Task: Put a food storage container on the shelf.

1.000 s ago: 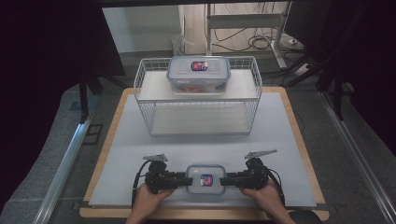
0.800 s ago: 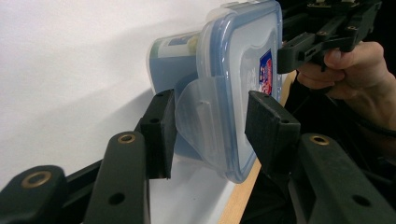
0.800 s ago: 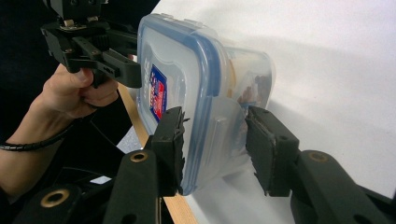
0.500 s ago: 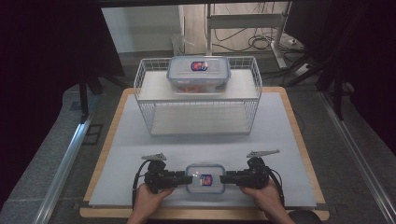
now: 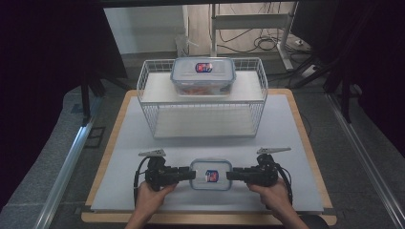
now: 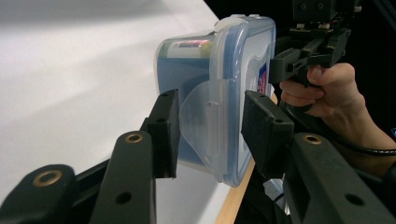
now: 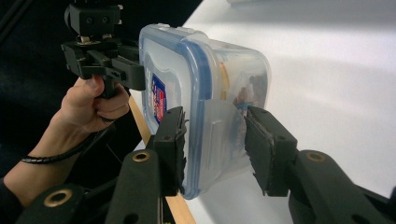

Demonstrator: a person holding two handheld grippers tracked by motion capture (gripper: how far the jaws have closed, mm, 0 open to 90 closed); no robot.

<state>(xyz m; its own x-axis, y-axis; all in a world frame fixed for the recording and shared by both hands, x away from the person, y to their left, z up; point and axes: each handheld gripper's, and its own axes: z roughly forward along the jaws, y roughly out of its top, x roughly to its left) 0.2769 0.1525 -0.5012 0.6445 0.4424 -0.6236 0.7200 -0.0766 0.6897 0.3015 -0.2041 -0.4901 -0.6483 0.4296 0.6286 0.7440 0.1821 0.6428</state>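
Near the front edge of the bench [image 5: 296,124], well short of the wire rack [image 5: 203,112], sits the small lidded box [image 5: 210,174], with my left claw [image 5: 191,174] and right claw [image 5: 230,174] at its two ends. Each claw stands wide astride a lid latch [image 6: 205,116], pads not yet touching. I judge both should close evenly, then lift level. From above I see only claws meeting box; the claw views reveal the gaps beside each flap [image 7: 219,128].

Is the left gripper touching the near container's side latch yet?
Cannot tell. In the left gripper view the left gripper has its jaws straddling the latch flap of the container, one jaw seemingly touching, the other's gap unclear.
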